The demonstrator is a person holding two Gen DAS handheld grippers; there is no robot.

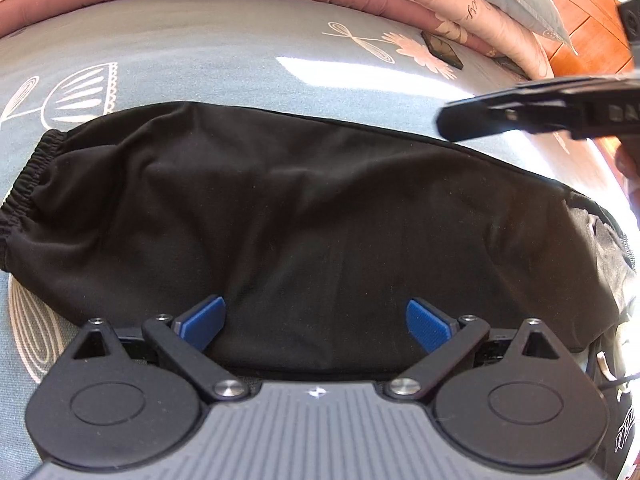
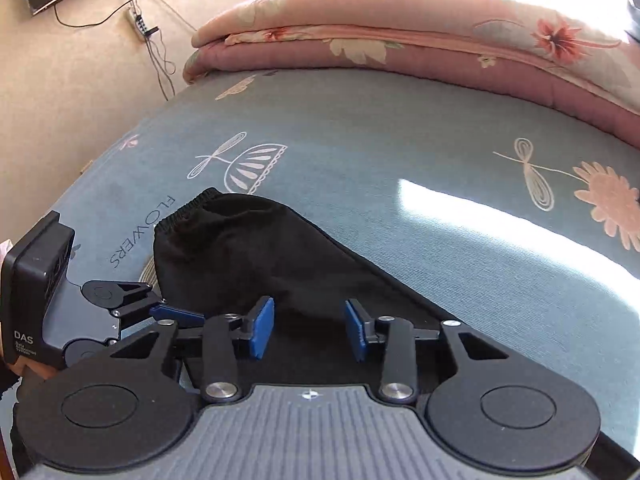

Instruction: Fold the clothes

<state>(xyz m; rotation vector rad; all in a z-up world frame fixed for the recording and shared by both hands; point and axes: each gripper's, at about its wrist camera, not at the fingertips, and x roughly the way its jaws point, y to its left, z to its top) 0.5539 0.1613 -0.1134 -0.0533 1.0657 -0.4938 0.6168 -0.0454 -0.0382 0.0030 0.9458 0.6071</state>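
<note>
Both my grippers hang over the black garment [image 1: 304, 216] on the blue bedsheet [image 2: 380, 132] (elastic cuff at nine o'clock): left gripper [image 1: 316, 322] wide, right gripper [image 2: 309, 330] part-open, both empty.

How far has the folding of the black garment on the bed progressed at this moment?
Done, as it looks: the black garment lies flat on the blue bedsheet as one long strip, its elastic cuff at one end. In hand: nothing is gripped. The left gripper is open above the near edge, and the right gripper has a gap between its pads and no cloth pinched. Left: probably folding the strip shorter.
</note>
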